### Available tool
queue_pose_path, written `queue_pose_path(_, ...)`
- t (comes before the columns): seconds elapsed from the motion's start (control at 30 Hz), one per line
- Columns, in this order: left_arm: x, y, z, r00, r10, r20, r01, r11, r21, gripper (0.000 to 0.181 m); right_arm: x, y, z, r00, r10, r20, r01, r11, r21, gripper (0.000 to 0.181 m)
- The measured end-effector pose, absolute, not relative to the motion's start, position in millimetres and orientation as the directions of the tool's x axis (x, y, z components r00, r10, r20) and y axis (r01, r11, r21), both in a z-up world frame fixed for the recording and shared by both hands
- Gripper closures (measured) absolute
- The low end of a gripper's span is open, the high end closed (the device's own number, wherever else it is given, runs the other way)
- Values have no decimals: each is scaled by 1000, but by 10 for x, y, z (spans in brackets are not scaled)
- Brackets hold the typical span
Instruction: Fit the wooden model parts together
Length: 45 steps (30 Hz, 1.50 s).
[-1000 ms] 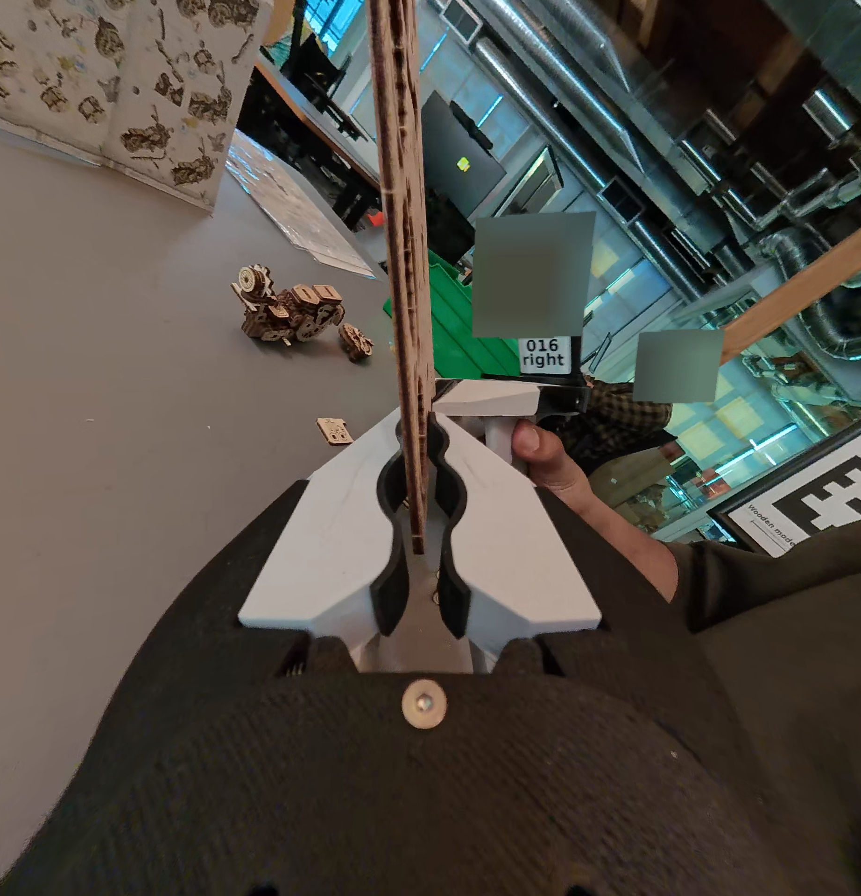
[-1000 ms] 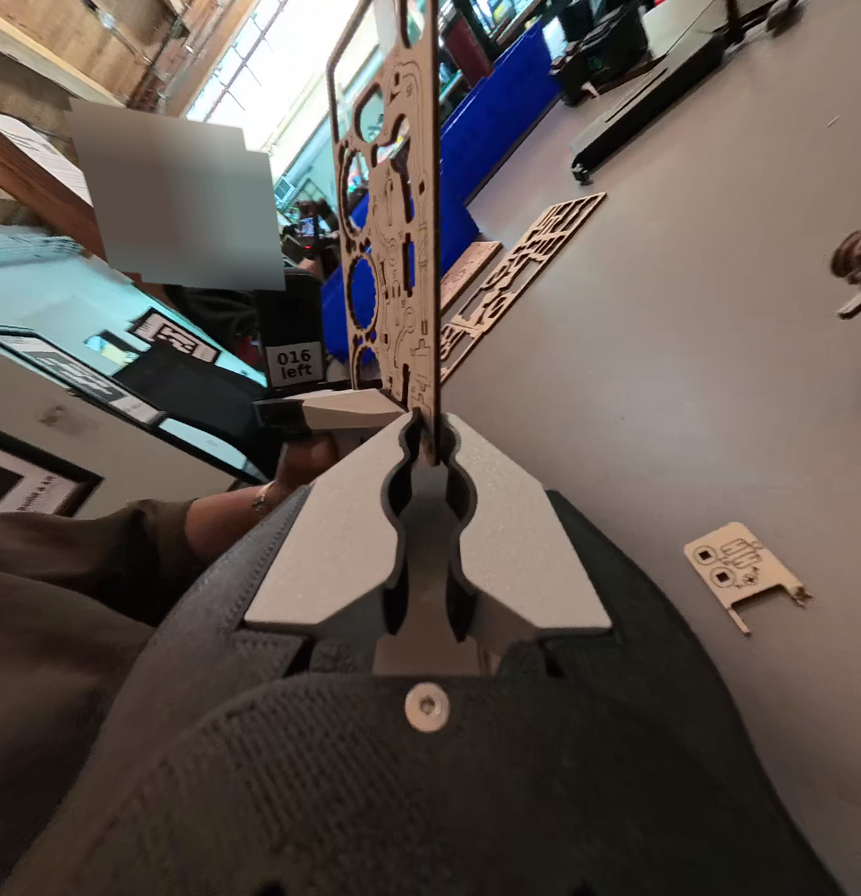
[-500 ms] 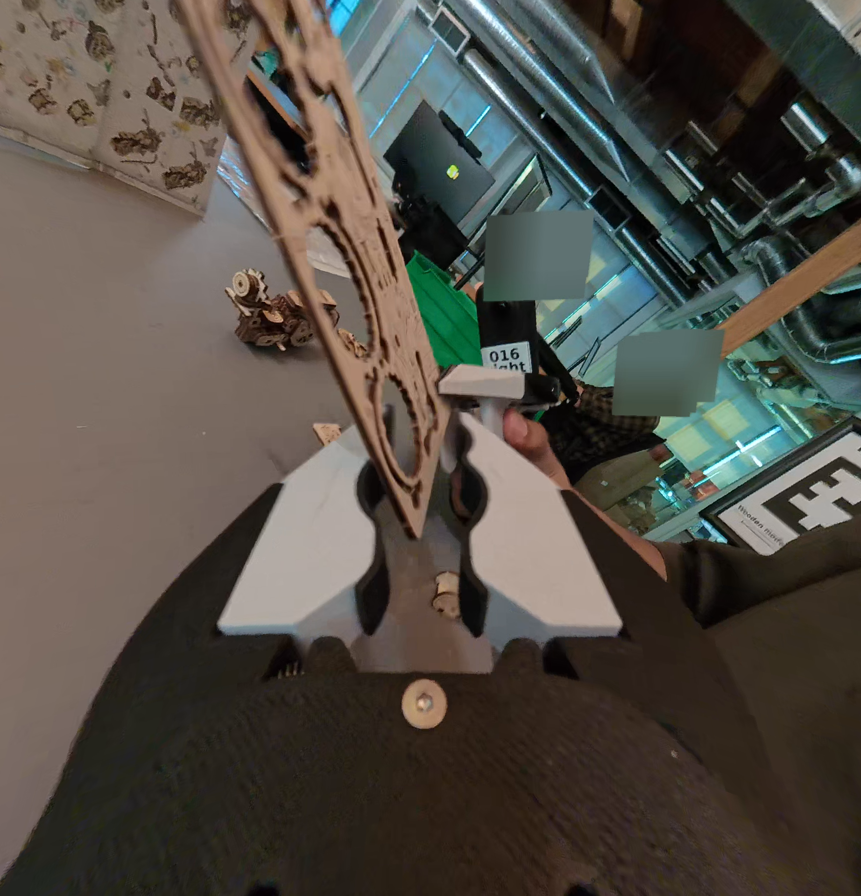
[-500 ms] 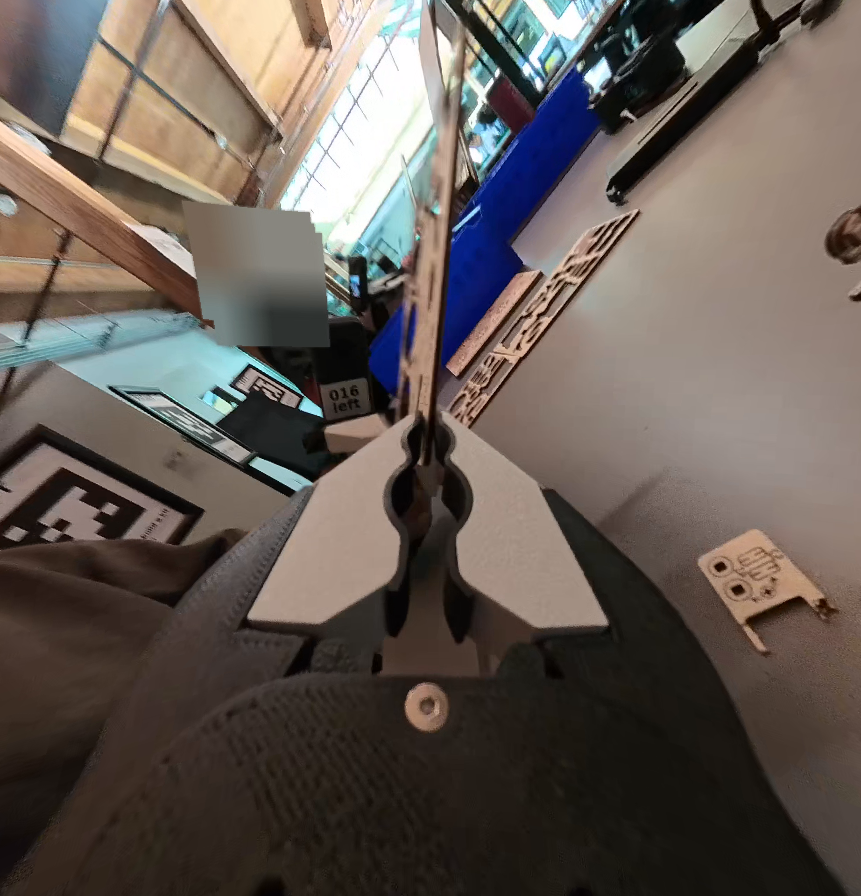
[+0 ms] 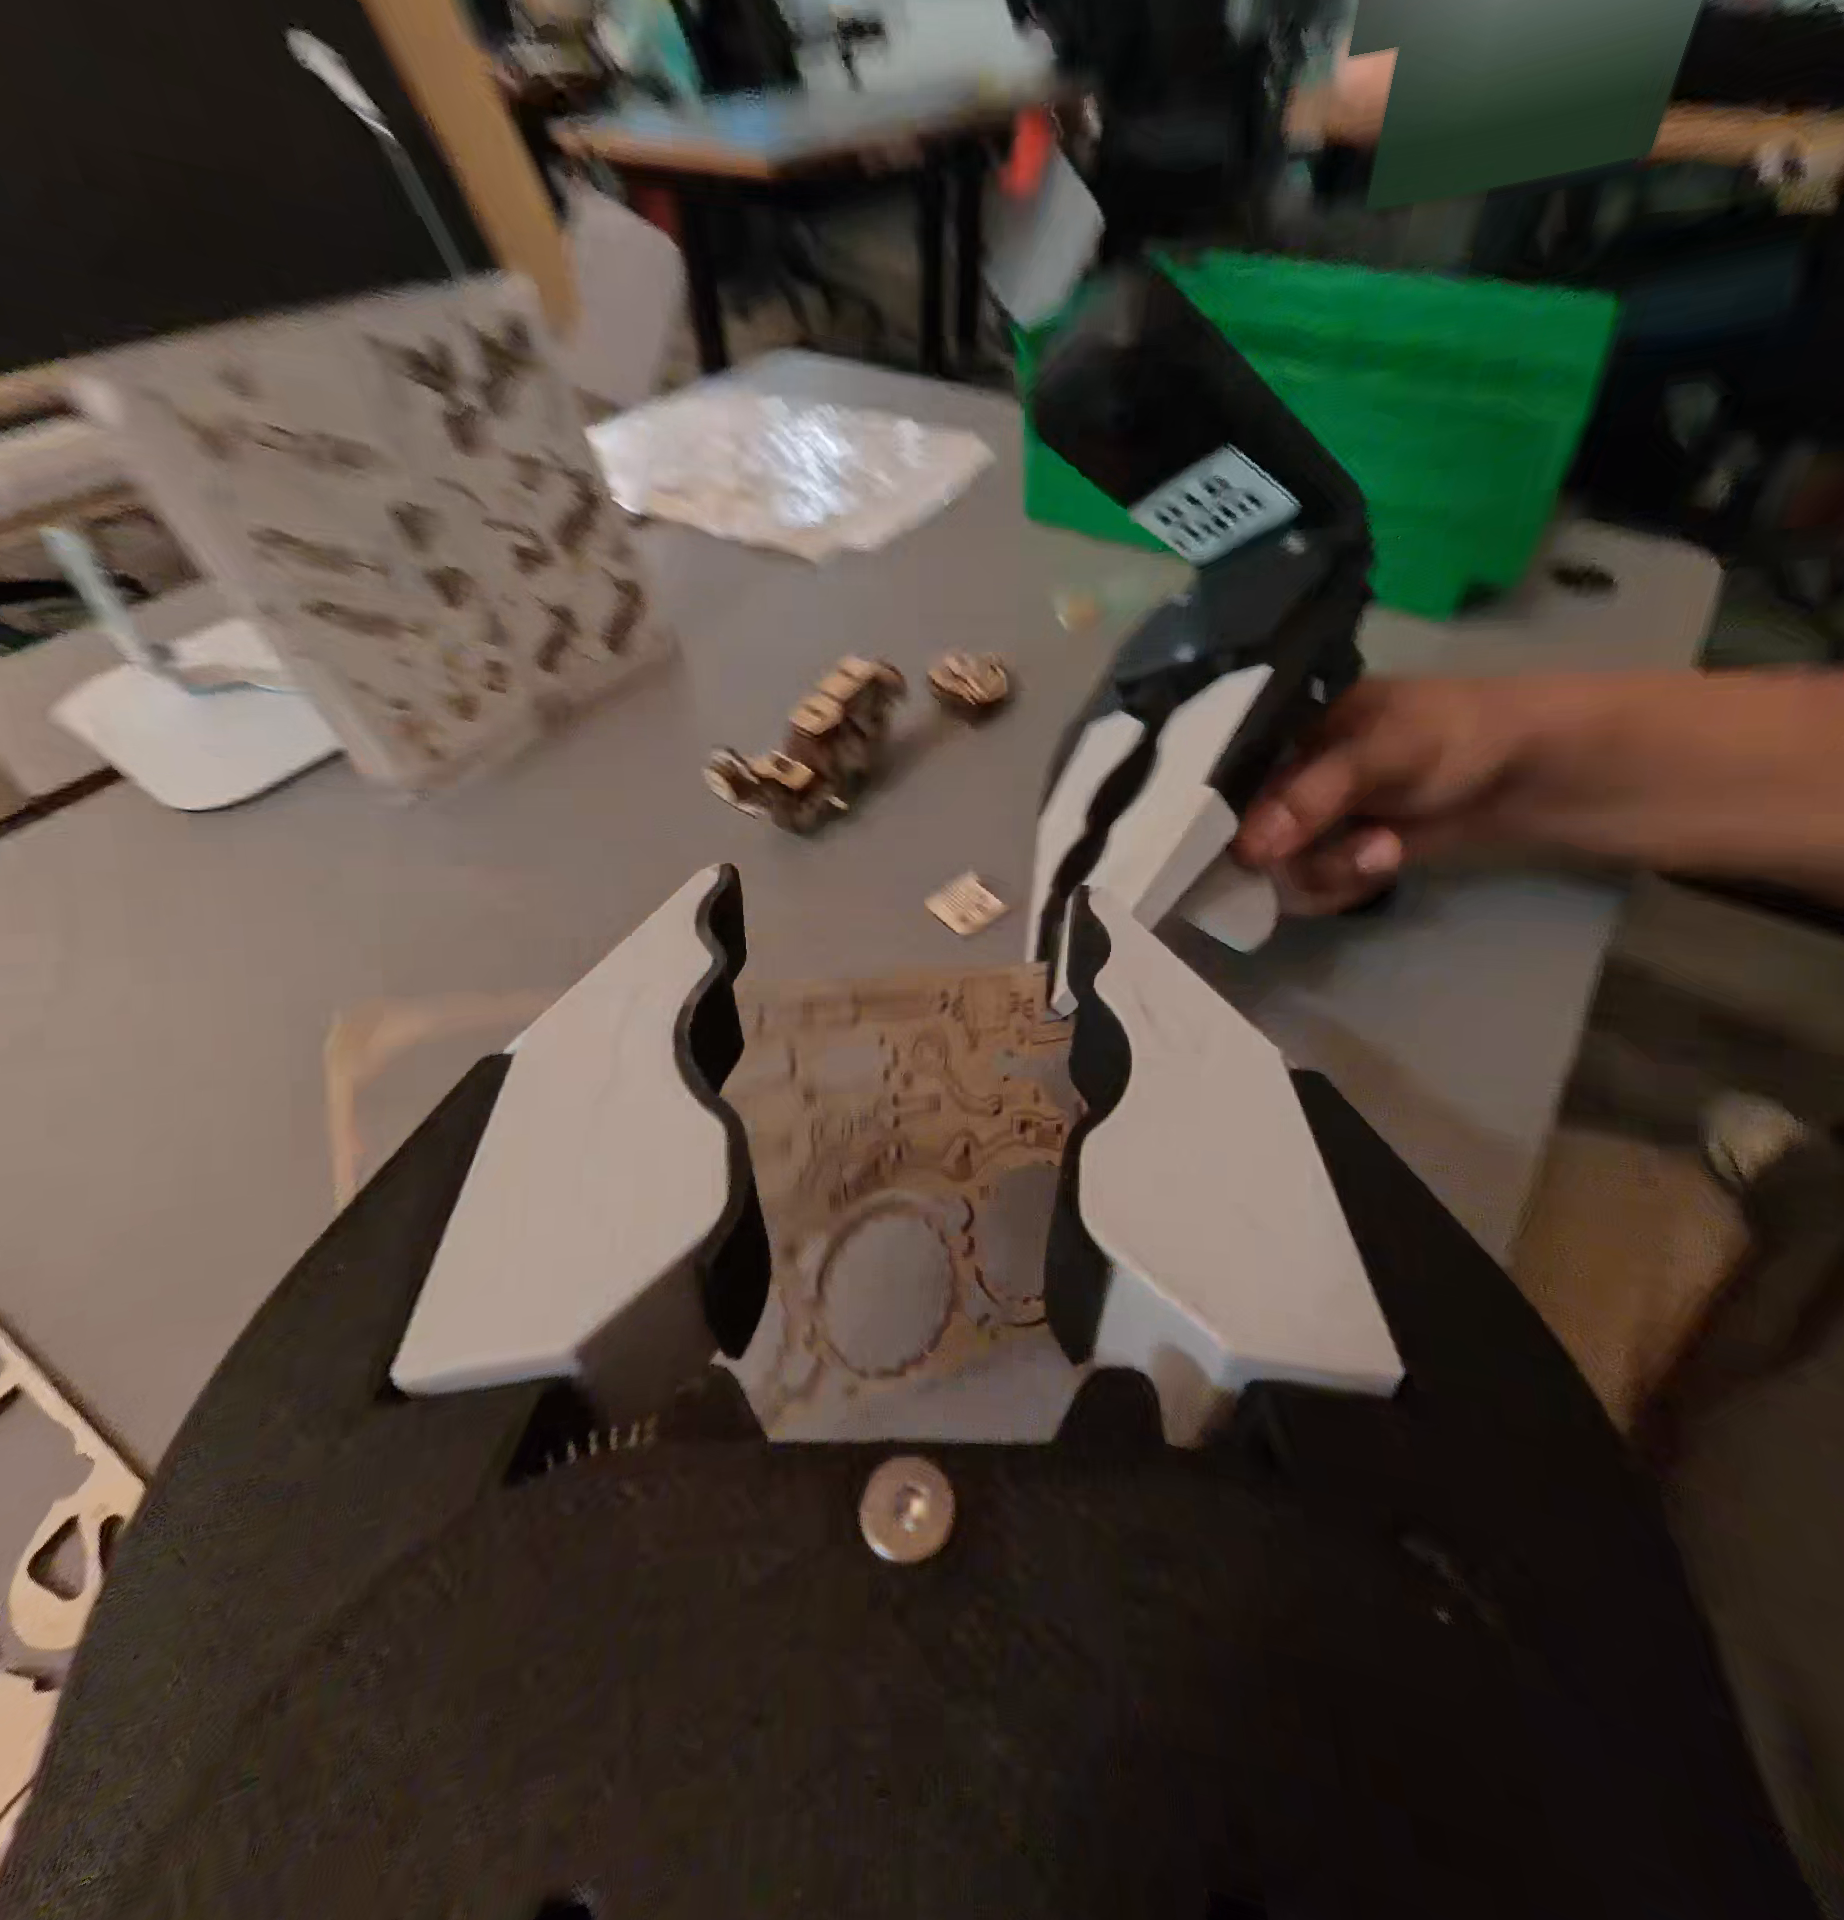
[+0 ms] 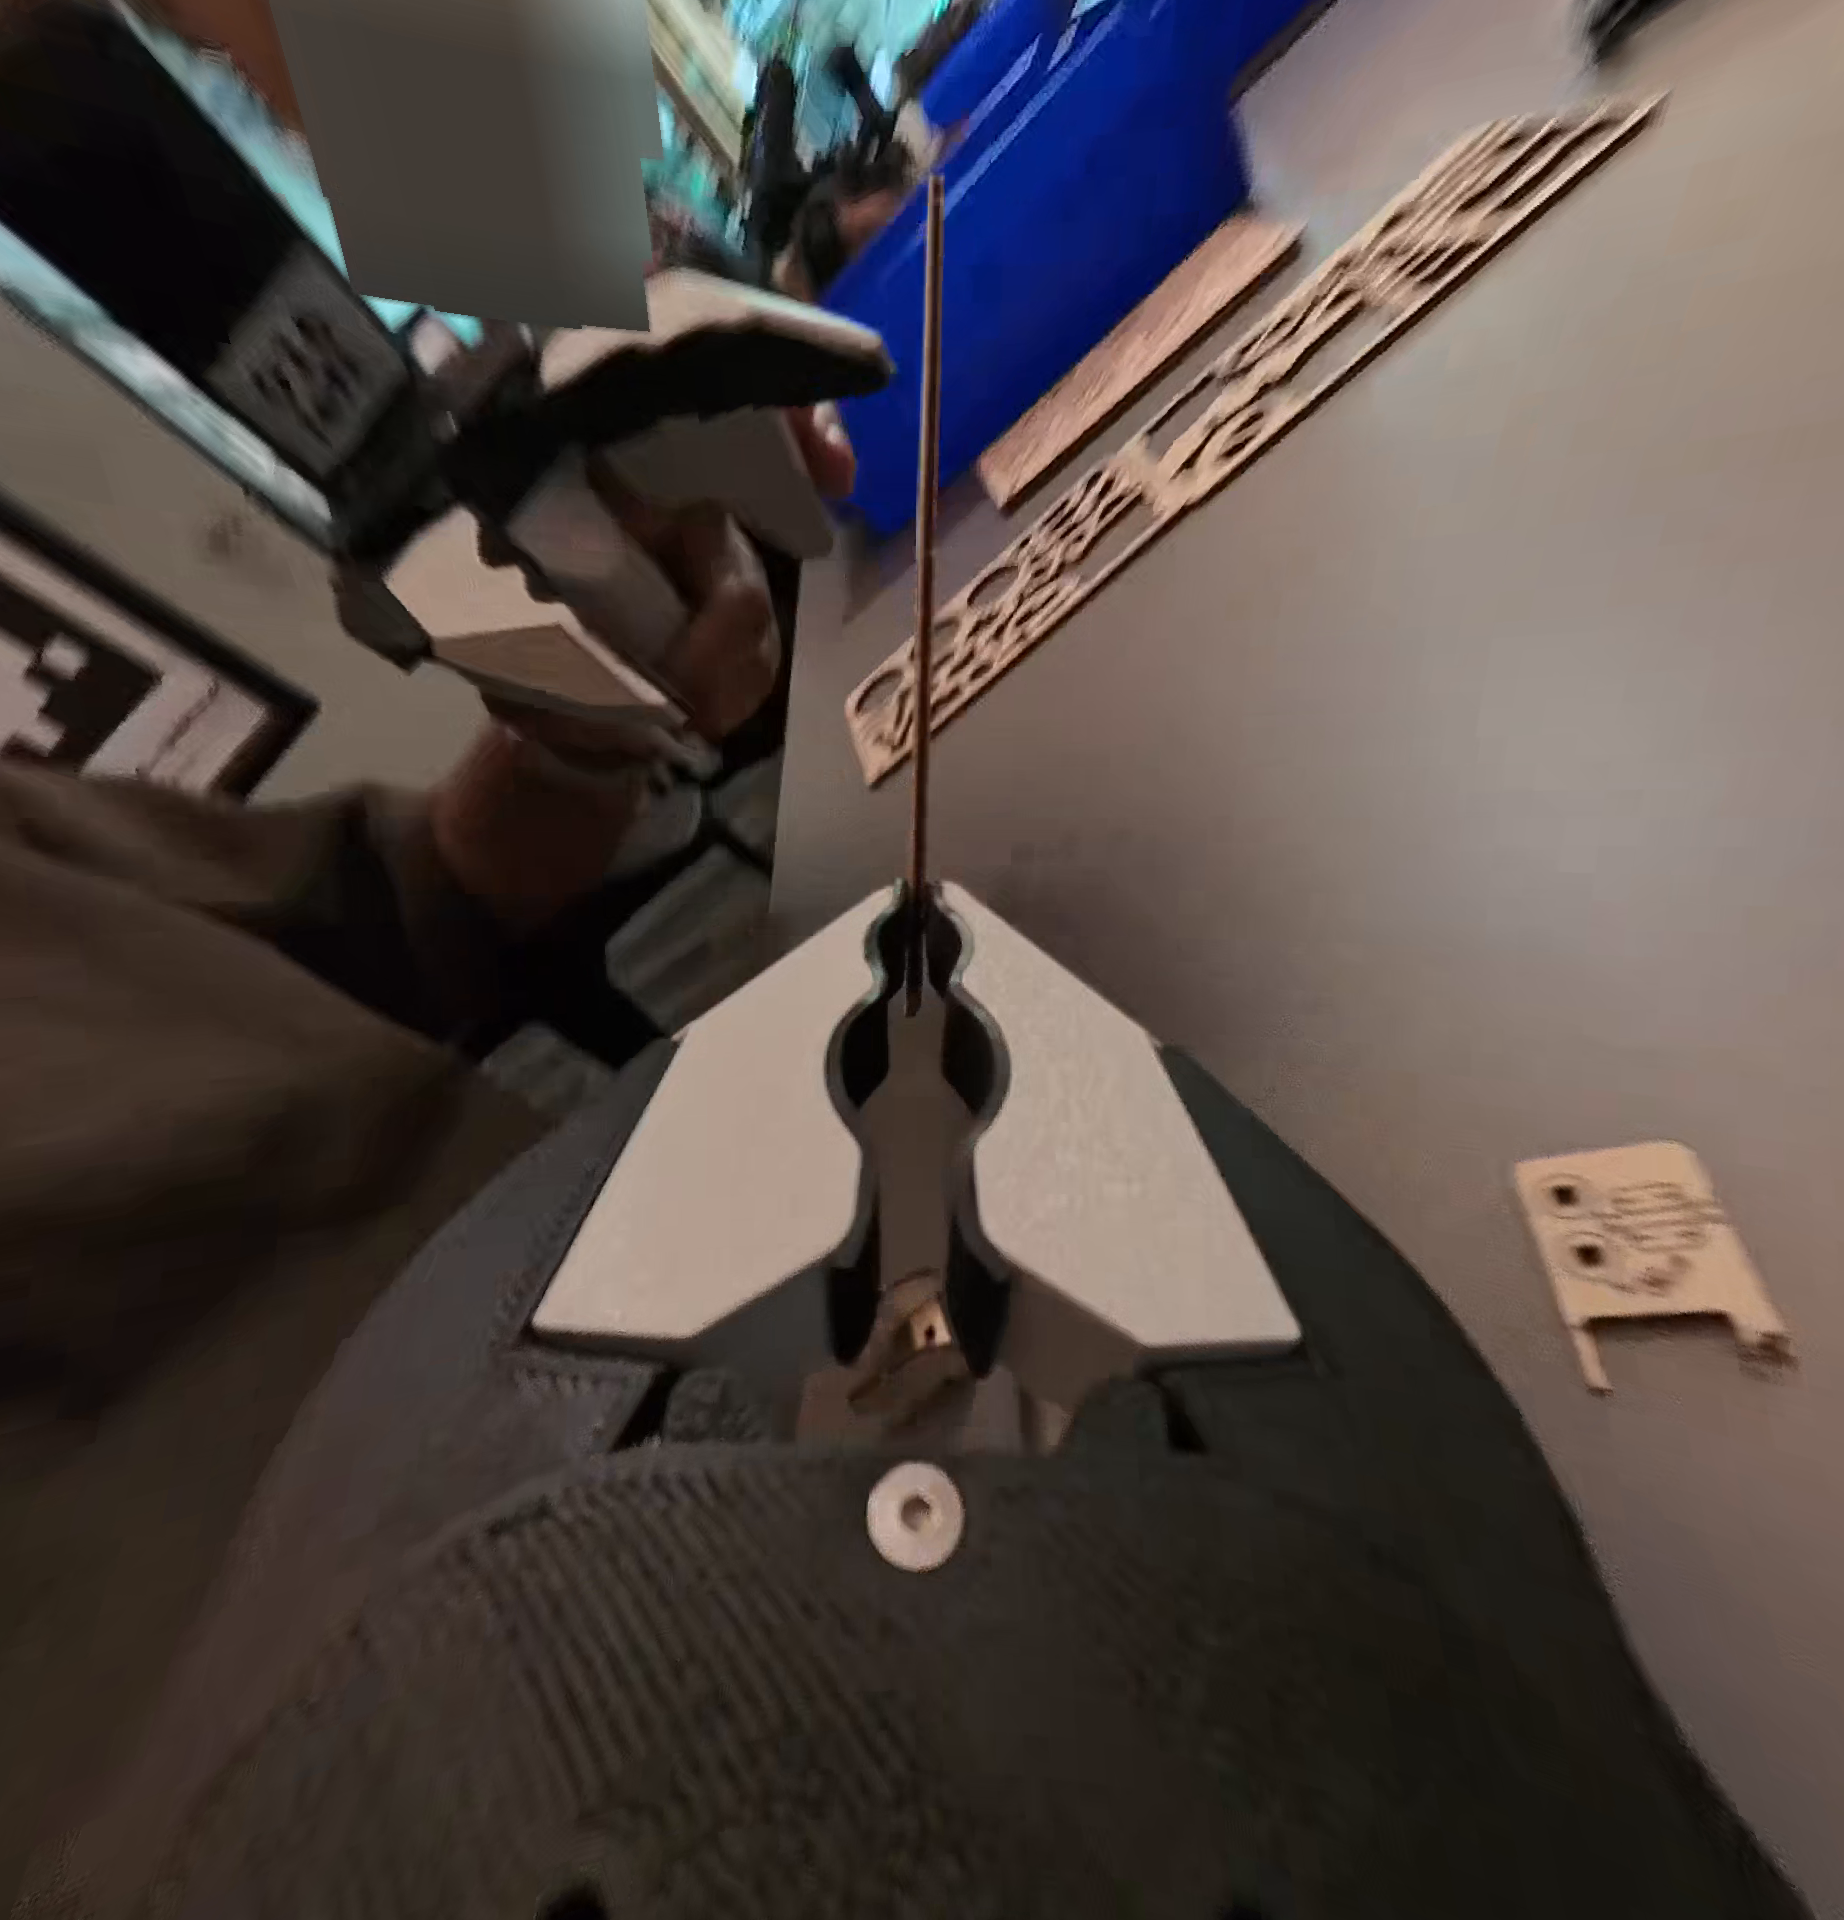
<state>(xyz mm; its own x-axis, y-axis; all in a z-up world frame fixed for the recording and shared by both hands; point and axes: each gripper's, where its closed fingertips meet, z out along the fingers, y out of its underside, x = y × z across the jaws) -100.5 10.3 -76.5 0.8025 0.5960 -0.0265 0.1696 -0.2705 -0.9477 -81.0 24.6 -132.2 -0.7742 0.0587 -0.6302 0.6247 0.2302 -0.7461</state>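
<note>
My right gripper (image 6: 920, 894) is shut on the corner of a thin laser-cut wooden sheet (image 6: 928, 520), which shows edge-on in the right wrist view. In the left wrist view the sheet (image 5: 897, 1122) lies flat under my left gripper (image 5: 897, 894), which is open wide and empty. There my right gripper (image 5: 1053, 935) pinches the sheet's far right corner. A partly built wooden model (image 5: 814, 748) and a loose wooden wheel (image 5: 968, 677) sit farther back on the grey table (image 5: 222, 987). A small flat wooden part (image 5: 965, 902) (image 6: 1645, 1247) lies on the table.
A patterned instruction sheet on a white stand (image 5: 398, 561) is at the back left, and a plastic bag (image 5: 793, 468) and a green crate (image 5: 1417, 416) are behind. More cut-out sheets (image 6: 1209, 416) lie on the table. A small wooden piece (image 6: 913, 1340) sits deep between the right fingers. The tips of one gripper are about 6 cm away from the tips of the other. Left tips and right tips are each some 20 cm from the partly built wooden model (image 5: 814, 748).
My left gripper has opened and let go of the sheet. The sheet has swung from upright to flat in the left view, and only the right gripper holds it.
</note>
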Motion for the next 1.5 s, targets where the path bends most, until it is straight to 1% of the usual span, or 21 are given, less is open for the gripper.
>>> queue_pose_path(0.1,-800,214,-907,859,511,-12,230,-406,-884,125,-614,183,-1394,-829,25,-559,533,338,-776,180)
queue_pose_path(0.17,-690,218,-1045,882,472,14,279,-497,-822,125,-509,138,-1364,-849,-11,-529,490,362,-793,180)
queue_pose_path(0.23,-558,189,-1208,907,421,35,303,-592,-747,132,-463,105,-1351,-855,-20,-518,475,371,-798,180)
queue_pose_path(0.3,-510,114,-1358,910,414,23,319,-665,-675,138,-454,86,-1356,-856,-14,-517,474,382,-794,180)
queue_pose_path(0.37,-479,56,-1469,911,412,17,333,-709,-622,144,-460,76,-1363,-856,-8,-516,474,385,-792,180)
queue_pose_path(0.4,-458,34,-1517,912,409,24,341,-724,-599,152,-467,74,-1359,-854,-8,-520,479,379,-792,180)
queue_pose_path(0.43,-454,18,-1550,911,411,29,349,-731,-587,153,-481,71,-1359,-848,-7,-529,489,372,-789,180)
queue_pose_path(0.53,-481,3,-1558,905,421,67,375,-709,-597,154,-518,48,-1374,-819,-12,-574,535,347,-770,180)
queue_pose_path(0.67,-540,-37,-1536,874,450,183,457,-636,-622,156,-620,8,-1348,-768,-1,-640,617,264,-741,180)
queue_pose_path(0.77,-615,-84,-1514,843,478,247,513,-575,-638,156,-733,40,-1360,-759,50,-649,643,218,-734,171)
queue_pose_path(0.87,-682,-102,-1506,824,505,257,534,-541,-650,156,-764,58,-1365,-763,78,-641,641,209,-738,170)
queue_pose_path(0.93,-690,-89,-1519,826,509,245,529,-545,-650,156,-774,38,-1360,-768,93,-633,638,198,-744,172)
queue_pose_path(1.0,-686,-76,-1538,834,505,223,513,-559,-652,155,-774,17,-1380,-773,113,-624,633,202,-748,179)
queue_pose_path(1.07,-689,-76,-1545,836,505,215,508,-562,-653,155,-772,18,-1382,-778,118,-617,627,208,-751,178)
queue_pose_path(1.17,-684,-59,-1463,830,490,266,523,-520,-675,156,-752,26,-1294,-782,79,-618,620,186,-762,179)
queue_pose_path(1.23,-685,-58,-1356,822,479,308,538,-476,-696,162,-723,36,-1235,-793,49,-607,605,182,-775,181)
queue_pose_path(1.33,-577,-58,-1158,825,413,386,552,-440,-708,158,-637,46,-1188,-834,6,-551,540,210,-815,181)
queue_pose_path(1.4,-501,-82,-1116,836,389,388,542,-468,-698,154,-556,30,-1172,-862,-21,-506,488,238,-840,180)
queue_pose_path(1.5,-385,-151,-1239,871,380,310,486,-588,-647,154,-405,-18,-1154,-890,-73,-451,417,274,-867,180)
